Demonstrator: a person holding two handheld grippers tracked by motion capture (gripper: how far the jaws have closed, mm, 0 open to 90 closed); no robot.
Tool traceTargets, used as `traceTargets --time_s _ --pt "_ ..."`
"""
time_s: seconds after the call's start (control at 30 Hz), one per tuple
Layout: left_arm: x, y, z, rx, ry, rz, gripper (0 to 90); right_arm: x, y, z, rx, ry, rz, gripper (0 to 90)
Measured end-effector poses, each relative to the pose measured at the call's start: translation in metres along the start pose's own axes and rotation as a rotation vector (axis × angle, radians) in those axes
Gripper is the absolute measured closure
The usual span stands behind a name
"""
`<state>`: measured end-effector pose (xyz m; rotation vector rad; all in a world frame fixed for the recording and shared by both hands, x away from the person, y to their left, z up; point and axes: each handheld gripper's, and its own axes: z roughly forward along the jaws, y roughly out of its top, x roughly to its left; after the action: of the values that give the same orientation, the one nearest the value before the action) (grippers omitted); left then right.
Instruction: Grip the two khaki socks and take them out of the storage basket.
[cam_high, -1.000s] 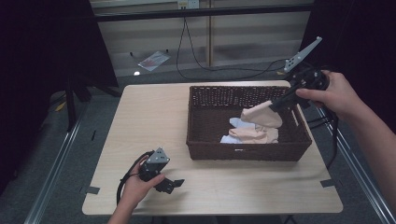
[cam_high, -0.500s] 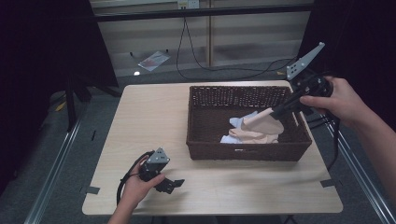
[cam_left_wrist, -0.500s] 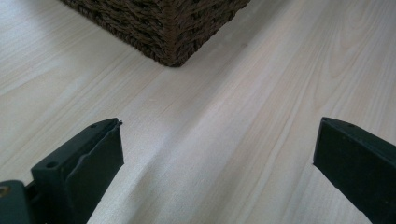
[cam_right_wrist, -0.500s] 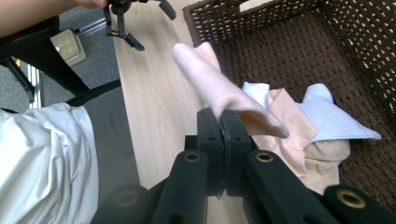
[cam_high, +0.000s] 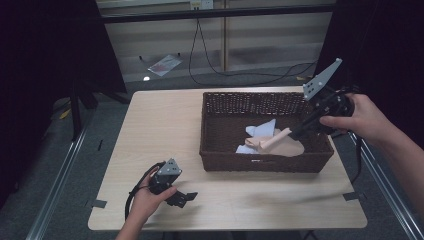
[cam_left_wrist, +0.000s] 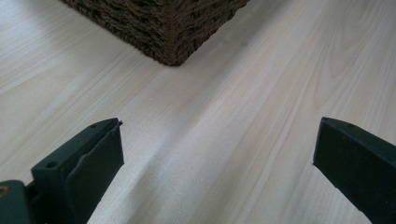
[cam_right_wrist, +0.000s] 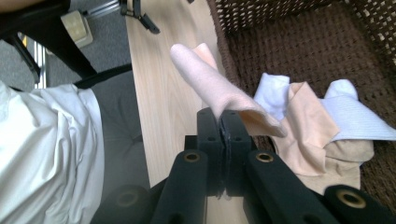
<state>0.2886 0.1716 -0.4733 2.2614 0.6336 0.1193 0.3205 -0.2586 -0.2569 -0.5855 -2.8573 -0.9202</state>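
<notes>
A dark brown wicker basket (cam_high: 260, 164) stands on the right half of the light wood table (cam_high: 165, 130). Inside it lies a small pile of peach and white socks (cam_right_wrist: 317, 135). My right gripper (cam_high: 296, 133) hangs over the basket's right part, shut on a pale pink sock (cam_high: 272, 141) that sticks out to the left above the pile. In the right gripper view the jaws (cam_right_wrist: 221, 119) meet on the sock (cam_right_wrist: 215, 88). My left gripper (cam_high: 186, 198) rests on the table near the front left, open, with bare wood between its jaws (cam_left_wrist: 217, 144).
The basket's near corner (cam_left_wrist: 173, 28) lies ahead of the left gripper. Black cables (cam_high: 215, 70) run over the floor behind the table. A metal rail (cam_high: 60, 185) runs along the left side, and grey tape marks (cam_high: 352, 196) sit at the table's front corners.
My right gripper has shifted a little toward the near side of the basket and slightly lower, carrying the pink sock with it. The left hand has stayed put.
</notes>
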Motion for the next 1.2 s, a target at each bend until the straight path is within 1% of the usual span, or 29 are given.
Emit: traceTargets --time_s 0.2,0.4,0.5,0.63,0.77,0.87,0.97,1.0,1.07,1.13,1.2 --pt "0.000 0.000 0.000 0.009 0.002 0.001 1.5 0.004 0.000 0.008 0.005 0.009 -0.021 88.9" --pt "0.000 0.000 0.000 0.003 0.001 0.001 1.5 0.009 -0.002 0.018 0.012 0.020 -0.041 88.8" --pt "0.000 0.000 0.000 0.004 0.001 0.000 1.5 0.012 -0.002 0.019 0.010 0.025 -0.044 88.9" --pt "0.000 0.000 0.000 0.009 0.002 0.001 1.5 0.014 -0.004 0.026 0.017 0.034 -0.056 88.8" --pt "0.000 0.000 0.000 0.000 -0.003 0.000 1.5 0.015 -0.006 0.032 0.010 0.041 -0.061 88.7" --pt "0.000 0.000 0.000 0.009 0.001 0.002 1.5 0.016 -0.007 0.038 0.020 0.042 -0.063 88.6" --pt "0.000 0.000 0.000 0.004 -0.002 0.001 1.5 0.015 -0.009 0.046 0.030 0.040 -0.066 88.7" --pt "0.000 0.000 0.000 0.002 -0.002 0.003 1.6 0.015 -0.010 0.051 0.045 0.033 -0.060 88.8" --pt "0.000 0.000 0.000 0.004 -0.003 0.004 1.6 0.014 -0.010 0.054 0.053 0.028 -0.061 88.8" --pt "0.000 0.000 0.000 0.004 -0.009 0.002 1.6 0.013 -0.012 0.059 0.066 0.031 -0.057 88.7" --pt "-0.001 0.000 0.000 0.005 -0.006 0.002 1.5 0.013 -0.012 0.064 0.079 0.033 -0.056 88.3"
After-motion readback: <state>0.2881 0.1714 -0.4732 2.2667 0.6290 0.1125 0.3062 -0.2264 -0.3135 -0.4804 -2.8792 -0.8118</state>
